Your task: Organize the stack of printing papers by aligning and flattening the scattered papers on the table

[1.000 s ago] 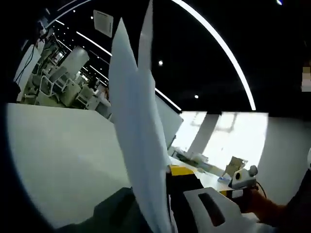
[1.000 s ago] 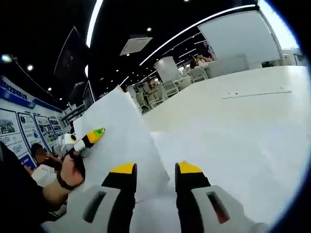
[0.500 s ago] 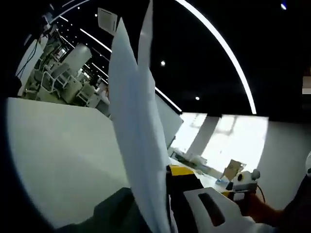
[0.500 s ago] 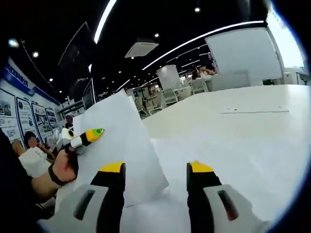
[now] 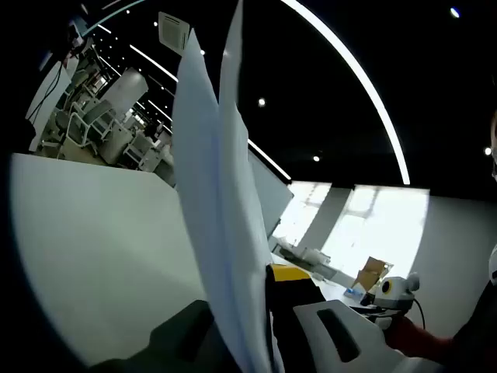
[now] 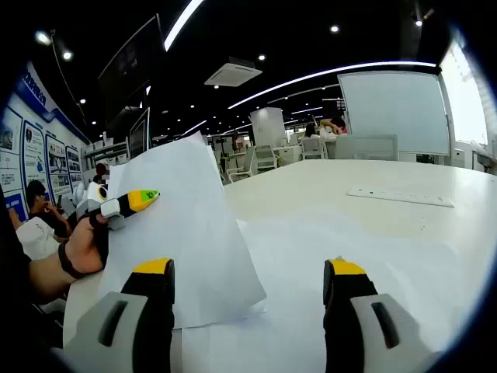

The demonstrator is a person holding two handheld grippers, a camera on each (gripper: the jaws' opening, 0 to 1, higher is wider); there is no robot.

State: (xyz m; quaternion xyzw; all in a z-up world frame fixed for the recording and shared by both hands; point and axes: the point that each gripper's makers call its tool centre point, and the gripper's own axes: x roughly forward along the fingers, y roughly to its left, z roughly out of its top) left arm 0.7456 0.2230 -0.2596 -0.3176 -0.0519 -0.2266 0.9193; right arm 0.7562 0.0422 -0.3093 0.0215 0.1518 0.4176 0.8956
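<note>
Right hand-held gripper (image 6: 248, 287) has spread wide; left (image 6: 132, 203) pinches papers (image 6: 175, 233) upright.

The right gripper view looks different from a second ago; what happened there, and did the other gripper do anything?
The right gripper spread its jaws steadily wider and now stands open with nothing between them. The left gripper stayed shut on the papers, holding them raised on edge above the table. In the right gripper view those papers stand in much the same place, by the person's hand.
</note>
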